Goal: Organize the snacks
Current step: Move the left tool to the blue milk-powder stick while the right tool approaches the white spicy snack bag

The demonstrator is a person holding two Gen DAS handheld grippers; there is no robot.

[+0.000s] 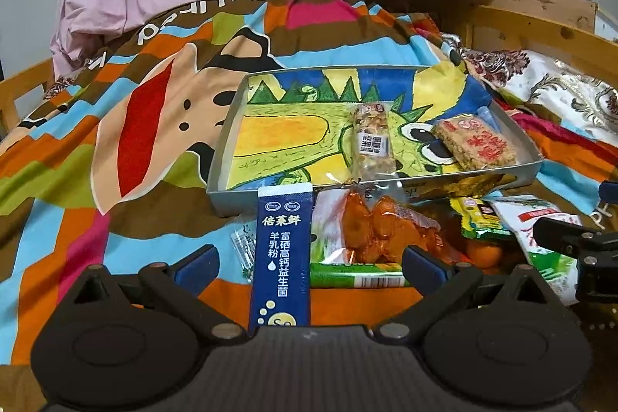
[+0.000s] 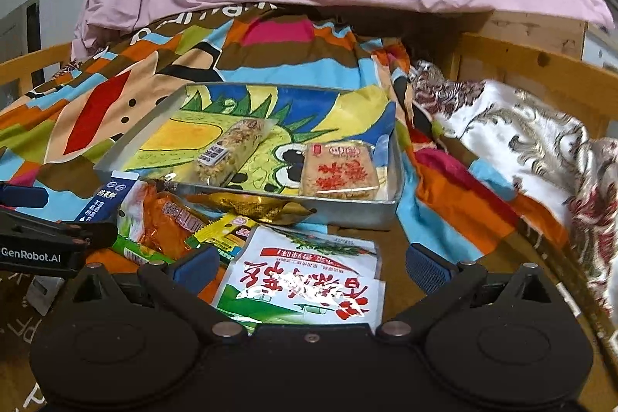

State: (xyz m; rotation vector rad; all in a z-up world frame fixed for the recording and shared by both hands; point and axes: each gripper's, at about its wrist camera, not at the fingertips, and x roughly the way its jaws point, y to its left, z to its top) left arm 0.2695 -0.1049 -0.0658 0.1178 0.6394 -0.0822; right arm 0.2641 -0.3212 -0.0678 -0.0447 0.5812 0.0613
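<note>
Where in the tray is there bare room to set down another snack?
The tray is bare on its left half, from the left wall to the long nut bar. Its right end is crowded: the square rice cake fills the corner. The pile in front is packed.

Two snacks (image 1: 374,141) in tray (image 1: 226,149)

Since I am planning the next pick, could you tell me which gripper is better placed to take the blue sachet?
Left. The blue sachet lies between the open left gripper fingers, while the right gripper is open over the white-green packet.
</note>
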